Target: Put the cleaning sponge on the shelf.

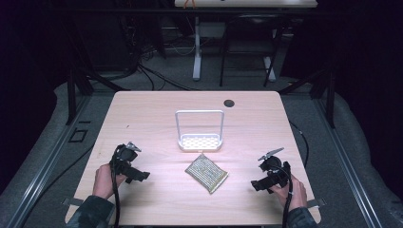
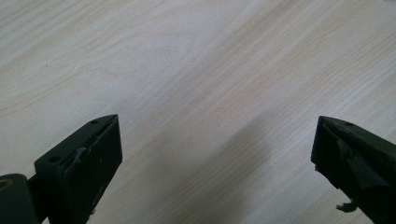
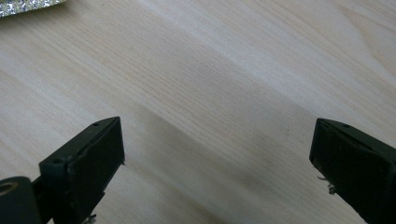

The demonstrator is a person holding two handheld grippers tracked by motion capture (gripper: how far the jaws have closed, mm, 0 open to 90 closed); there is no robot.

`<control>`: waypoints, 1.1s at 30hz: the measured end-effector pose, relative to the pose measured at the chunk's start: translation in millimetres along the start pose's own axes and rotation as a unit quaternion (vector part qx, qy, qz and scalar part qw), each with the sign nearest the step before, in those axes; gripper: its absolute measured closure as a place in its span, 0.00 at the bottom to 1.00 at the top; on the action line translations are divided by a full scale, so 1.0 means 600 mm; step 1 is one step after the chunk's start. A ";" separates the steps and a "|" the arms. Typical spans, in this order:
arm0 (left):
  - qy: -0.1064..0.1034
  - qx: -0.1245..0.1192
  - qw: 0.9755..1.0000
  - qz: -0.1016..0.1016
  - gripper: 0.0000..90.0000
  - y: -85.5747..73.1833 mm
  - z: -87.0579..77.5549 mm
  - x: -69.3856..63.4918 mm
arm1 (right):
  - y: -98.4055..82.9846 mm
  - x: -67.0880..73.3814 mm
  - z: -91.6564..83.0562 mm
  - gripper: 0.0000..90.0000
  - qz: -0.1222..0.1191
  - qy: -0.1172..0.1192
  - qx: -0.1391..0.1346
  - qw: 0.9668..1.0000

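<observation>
Resting on the light wooden tabletop (image 1: 142, 118), a sparkly scouring pad (image 1: 206, 173) lies flat near the middle, turned diamond-wise. Just beyond it, toward 12 o'clock, stands a white rack (image 1: 199, 130) with a perforated base and a tall looped handle, close to the pad but apart from it. A small dark round hole (image 1: 229, 102) sits farther off at 1 o'clock from the rack. At 9 o'clock from the pad, the left hand-held gripper (image 2: 215, 163) is held low over bare wood, its jaws spread wide and empty. At 3 o'clock from the pad, the right hand-held gripper (image 3: 215, 163) is likewise wide open, gripping nothing, with the pad's glittering edge at the upper left corner of its view.
</observation>
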State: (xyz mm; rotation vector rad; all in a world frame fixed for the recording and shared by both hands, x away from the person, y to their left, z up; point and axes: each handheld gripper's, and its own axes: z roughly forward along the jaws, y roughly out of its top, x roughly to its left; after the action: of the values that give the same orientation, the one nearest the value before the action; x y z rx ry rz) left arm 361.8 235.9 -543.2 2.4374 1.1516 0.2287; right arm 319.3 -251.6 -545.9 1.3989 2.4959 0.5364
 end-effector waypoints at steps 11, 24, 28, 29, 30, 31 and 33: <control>-0.001 0.001 1.000 0.001 0.02 0.000 0.001 0.000 | 0.003 0.005 -0.002 0.04 -0.007 0.007 0.000 1.000; -0.001 0.001 1.000 0.001 0.01 -0.002 0.001 0.000 | 0.025 0.034 -0.007 0.06 -0.040 0.032 -0.017 0.999; -0.002 0.000 1.000 0.004 0.01 -0.001 0.001 -0.001 | 0.029 0.045 -0.006 0.03 -0.048 0.041 -0.021 0.998; -0.003 0.000 1.000 0.004 0.01 -0.001 0.001 -0.001 | 0.031 0.046 -0.006 0.02 -0.054 0.042 -0.019 0.997; -0.003 0.000 1.000 0.004 0.01 -0.001 0.001 -0.001 | 0.031 0.046 -0.006 0.02 -0.054 0.042 -0.019 0.997; -0.003 0.000 1.000 0.002 0.01 -0.001 0.001 -0.001 | 0.035 0.052 -0.005 0.01 -0.060 0.045 -0.021 0.997; -0.002 0.001 1.000 0.004 0.01 -0.001 0.001 -0.001 | 0.039 0.058 -0.006 0.00 -0.061 0.045 -0.024 0.997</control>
State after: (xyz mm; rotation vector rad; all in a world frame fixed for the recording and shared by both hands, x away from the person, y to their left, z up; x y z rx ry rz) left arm 361.2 235.7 -544.0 2.4422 1.1418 0.2247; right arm 318.0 -211.1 -533.5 1.2205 2.6004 0.6413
